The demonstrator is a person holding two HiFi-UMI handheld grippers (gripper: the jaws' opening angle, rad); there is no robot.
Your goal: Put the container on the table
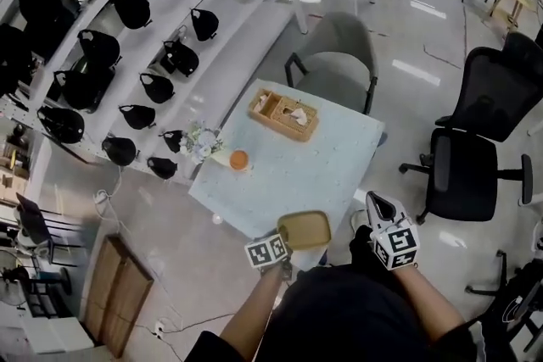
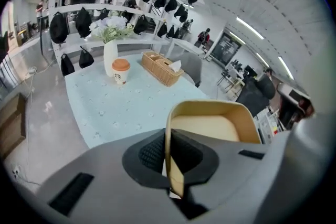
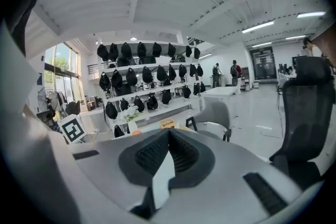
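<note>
A: Left gripper view, left gripper point(image 2: 169, 140) state?
B: Clamped on container point(image 2: 210, 126) wall, which extends ahead of its jaws, by table point(image 2: 105, 107) near edge.
A: And right gripper point(image 3: 168, 136)?
B: Jaws together, empty, apart from container, to its right.

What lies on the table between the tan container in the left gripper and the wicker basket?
Nothing: in the head view only bare tablecloth lies between the container and the basket. The orange-lidded cup stands off to one side.

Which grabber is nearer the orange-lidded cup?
Left. The left gripper, holding the container, is at the table's near edge, short of the cup; the right gripper is off its corner, farther.
</note>
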